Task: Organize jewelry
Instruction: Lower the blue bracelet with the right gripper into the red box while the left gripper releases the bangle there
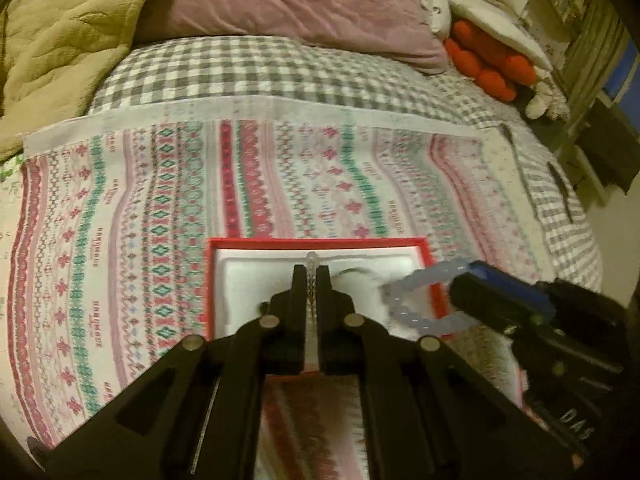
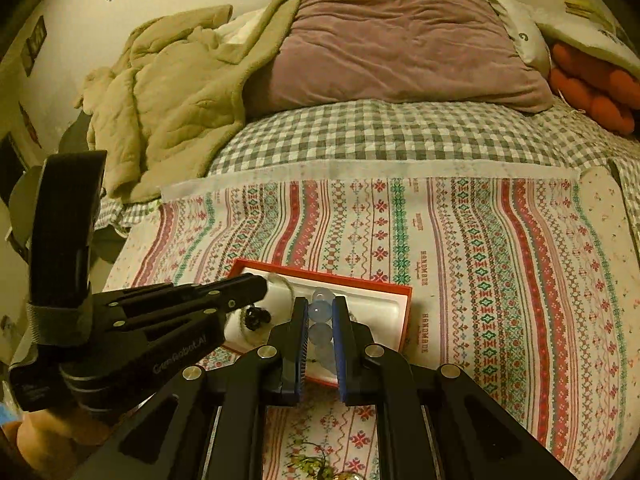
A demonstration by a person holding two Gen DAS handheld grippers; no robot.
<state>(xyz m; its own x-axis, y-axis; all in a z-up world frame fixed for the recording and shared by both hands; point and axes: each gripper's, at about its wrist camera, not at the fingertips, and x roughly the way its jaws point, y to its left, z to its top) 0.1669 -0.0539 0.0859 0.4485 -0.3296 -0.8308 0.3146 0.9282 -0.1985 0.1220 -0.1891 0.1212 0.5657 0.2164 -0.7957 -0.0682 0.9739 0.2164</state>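
A red jewelry box [image 1: 320, 242] with a white lining lies on the patterned cloth; it also shows in the right wrist view [image 2: 402, 304]. My left gripper [image 1: 311, 270] is shut on a clear beaded piece [image 1: 311, 258] over the box. My right gripper [image 2: 320, 308] is shut on a pale blue bead bracelet [image 2: 319, 312], held over the box's right side; in the left wrist view the bracelet [image 1: 416, 322] hangs as a loop from the right gripper [image 1: 460, 284]. A dark beaded piece [image 2: 256, 317] lies in the box under the left gripper [image 2: 260, 284].
The patterned cloth [image 1: 140, 220] covers a checked bedspread [image 2: 380, 136]. A purple pillow [image 2: 400, 40], a tan blanket [image 2: 172, 92] and orange plush [image 1: 488, 60] lie at the back. More jewelry [image 2: 312, 464] lies on the cloth near the front.
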